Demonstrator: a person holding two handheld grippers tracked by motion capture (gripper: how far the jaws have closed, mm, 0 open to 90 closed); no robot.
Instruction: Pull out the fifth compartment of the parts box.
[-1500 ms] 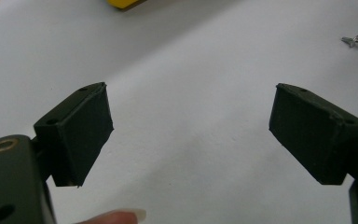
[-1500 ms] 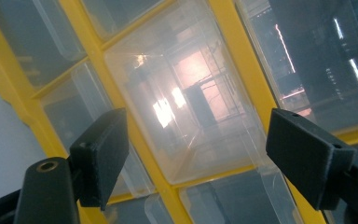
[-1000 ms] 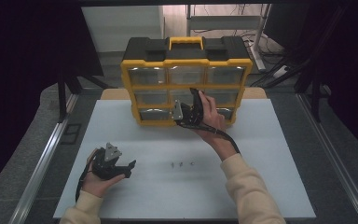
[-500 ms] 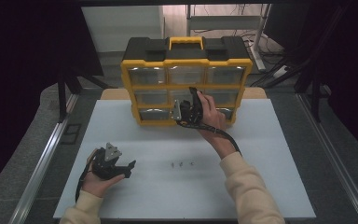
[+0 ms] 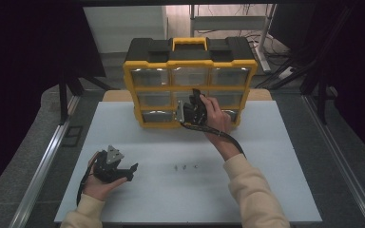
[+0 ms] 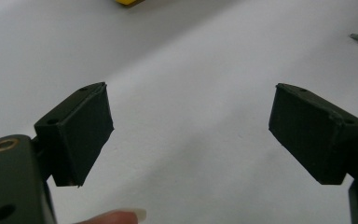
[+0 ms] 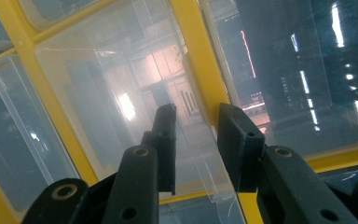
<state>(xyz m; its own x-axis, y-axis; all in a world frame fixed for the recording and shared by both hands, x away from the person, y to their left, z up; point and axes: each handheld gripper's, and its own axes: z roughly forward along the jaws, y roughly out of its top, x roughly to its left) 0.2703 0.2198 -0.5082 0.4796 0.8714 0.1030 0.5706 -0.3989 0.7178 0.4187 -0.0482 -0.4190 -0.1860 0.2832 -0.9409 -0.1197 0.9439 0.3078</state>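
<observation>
White table [image 5: 266, 156] in a dark room, yellow organizer [image 5: 190, 85] at its far edge, right gripper [image 7: 193, 135] against the organizer's clear drawer [image 7: 121, 107], jaws just narrowed around what seems a drawer tab, contact unclear, left gripper [image 6: 191, 126] agape well in front of the organizer, tiny screws [image 5: 184, 166] barely legible.

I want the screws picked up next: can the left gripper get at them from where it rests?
Probably yes. The left gripper rests open on the table, and only bare surface lies between it and the screws.

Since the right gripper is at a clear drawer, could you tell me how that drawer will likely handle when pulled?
The clear drawer looks like thin, glossy plastic, so probably light, rigid and slippery for the right gripper. The organizer stands upright, so a hard pull might tip it.
</observation>
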